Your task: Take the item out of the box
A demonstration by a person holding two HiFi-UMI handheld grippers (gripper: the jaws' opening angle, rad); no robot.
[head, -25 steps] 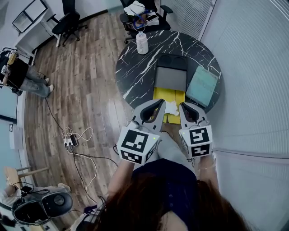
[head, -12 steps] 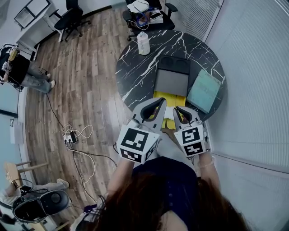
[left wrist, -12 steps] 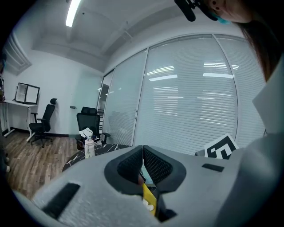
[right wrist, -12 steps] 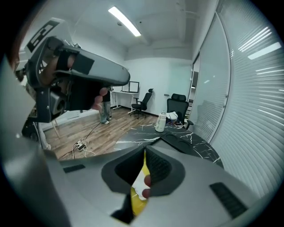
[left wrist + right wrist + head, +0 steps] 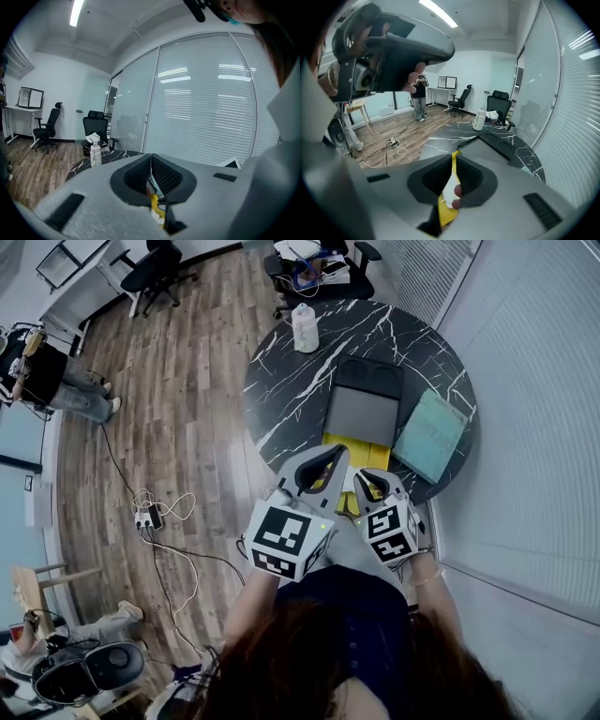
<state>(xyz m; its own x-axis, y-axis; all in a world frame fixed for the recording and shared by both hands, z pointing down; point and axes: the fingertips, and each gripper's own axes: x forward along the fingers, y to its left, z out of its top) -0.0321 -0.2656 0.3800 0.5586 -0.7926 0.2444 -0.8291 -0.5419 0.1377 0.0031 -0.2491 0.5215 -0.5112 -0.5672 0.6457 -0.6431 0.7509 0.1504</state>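
**Item 1. L gripper** (image 5: 336,456): jaws pressed together at the tips, nothing between them. Held over the table's near edge, just left of the R gripper. Marker cube faces up toward the head cam.

**Item 2. R gripper** (image 5: 362,476): jaws clenched on the yellow packet (image 5: 450,190). The packet sits edge-on between the pads, w/ its top corner poking past the tips and its lower end hanging below. It has a white patch w/ a red mark on one face. In the head view the packet is outside the box, betw. the 2 grippers at the near table edge.

**Item 3. Yellow strip** (image 5: 361,450): lies flat on the table, touching the box's near side. Cannot tell if it is one piece w/ the packet.

**Item 4. Box** (image 5: 361,415): grey, rectangular, mid-table, w/ a black section at its far end.

**Item 5. Teal pad** (image 5: 431,435): flat, just right of the box, turned at a slight angle to it.

**Item 6. Bottle** (image 5: 305,327): pale, upright, at the far-left part of the table, well apart from the box.

**Item 7. Table** (image 5: 281,399): round, black marble top w/ white veins.

**Item 8. Misc.:**
- Wood floor (image 5: 187,409).
- Office chair (image 5: 150,268) at far left.
- Power strip (image 5: 145,517) w/ cables on the floor.
- Person (image 5: 52,381) standing at the left edge.
- Glass wall w/ blinds (image 5: 534,381) to the right.
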